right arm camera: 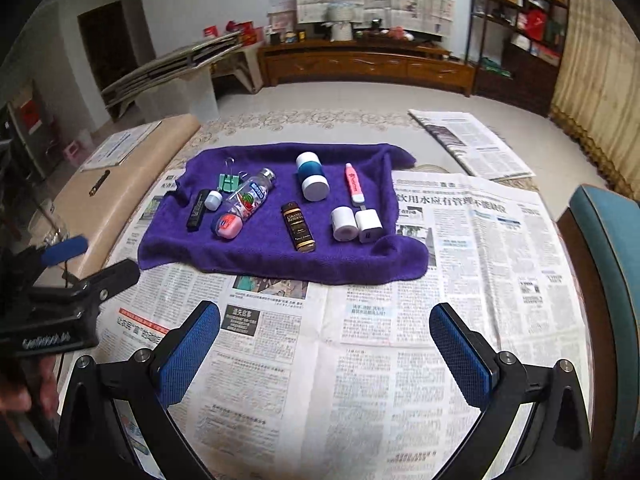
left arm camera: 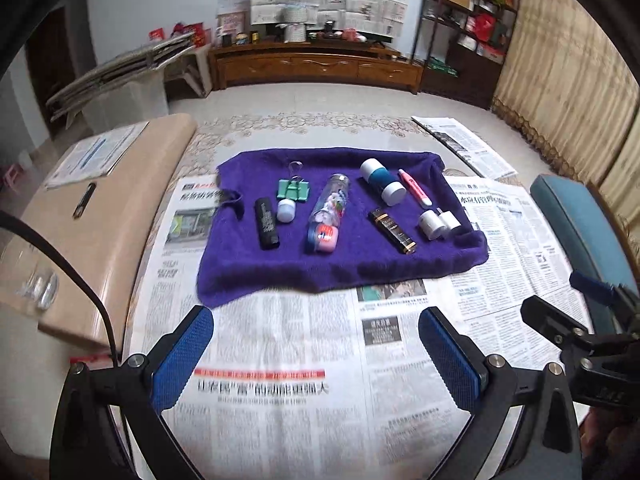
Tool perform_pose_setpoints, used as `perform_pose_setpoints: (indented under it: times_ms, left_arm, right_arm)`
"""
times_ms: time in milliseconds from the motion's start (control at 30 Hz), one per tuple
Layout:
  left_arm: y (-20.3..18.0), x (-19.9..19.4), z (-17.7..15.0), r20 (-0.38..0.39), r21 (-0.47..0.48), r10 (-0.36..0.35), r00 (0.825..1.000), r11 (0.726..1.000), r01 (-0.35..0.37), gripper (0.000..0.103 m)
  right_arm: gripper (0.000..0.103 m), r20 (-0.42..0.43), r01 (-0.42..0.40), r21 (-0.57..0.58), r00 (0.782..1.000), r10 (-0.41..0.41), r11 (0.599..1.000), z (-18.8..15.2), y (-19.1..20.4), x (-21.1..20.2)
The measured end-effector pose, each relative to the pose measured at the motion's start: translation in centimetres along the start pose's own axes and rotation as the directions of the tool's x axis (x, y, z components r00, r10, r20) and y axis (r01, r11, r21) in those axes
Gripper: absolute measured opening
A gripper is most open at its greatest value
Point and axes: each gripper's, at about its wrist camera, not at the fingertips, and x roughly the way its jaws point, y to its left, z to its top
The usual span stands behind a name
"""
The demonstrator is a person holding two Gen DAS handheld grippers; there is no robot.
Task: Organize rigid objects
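A purple towel (left arm camera: 360,264) (right arm camera: 256,252) lies on newspaper and carries several small objects: a black tube (left arm camera: 266,224) (right arm camera: 196,210), a green binder clip (left arm camera: 294,190), a small white cap (left arm camera: 286,211), a clear bottle with a pink cap (left arm camera: 330,212) (right arm camera: 246,204), a teal and white container (left arm camera: 382,180) (right arm camera: 311,174), a pink pen (left arm camera: 414,187) (right arm camera: 354,182), a brown box (left arm camera: 392,231) (right arm camera: 298,226) and two white pieces (left arm camera: 438,222) (right arm camera: 358,224). My left gripper (left arm camera: 316,320) and right gripper (right arm camera: 325,316) are open and empty, short of the towel.
Newspaper (left arm camera: 280,380) (right arm camera: 460,260) covers the table. A beige cushioned bench (left arm camera: 120,200) with papers stands at the left, a teal chair (left arm camera: 576,224) (right arm camera: 608,248) at the right. A folded newspaper (right arm camera: 468,140) lies beyond the towel.
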Motion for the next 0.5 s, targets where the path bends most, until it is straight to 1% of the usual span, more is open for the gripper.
perform_pose_setpoints:
  times_ms: [133,200,267,367,500]
  left_arm:
    - [0.9,-1.5,-1.3,0.002,-0.033,0.007,1.0,0.999,-0.006,0.103]
    - [1.2,-1.7,-1.8,0.01,-0.043,0.009,1.0,0.999,-0.009,0.103]
    - [1.3,-1.8,-2.3,0.012,-0.046,0.016,1.0,0.999,-0.015,0.103]
    - [0.9,-1.7,-2.8,0.007,-0.025,0.039,0.999,0.999,-0.039,0.103]
    - [0.6,-2.1,-3.1,0.017,-0.016,0.038,0.999,0.999,-0.037,0.103]
  right_arm:
    - [0.103,-0.014,0.035,0.056,0.999,-0.035,0.998,-0.6,0.2,-1.1]
    - [0.103,-0.02,0.042,0.065,0.999,-0.041,0.997,-0.9,0.5,-1.6]
    - [0.103,-0.021,0.054,0.058,0.998,-0.053,0.997,-1.2,1.0,-2.0]
    - [0.103,-0.015,0.054,0.038,0.998,-0.053,0.998,-1.6,1.8,-2.4]
    - [0.103,-0.01,0.058,0.022,0.998,-0.058,0.998,-1.9,2.5,-2.5]
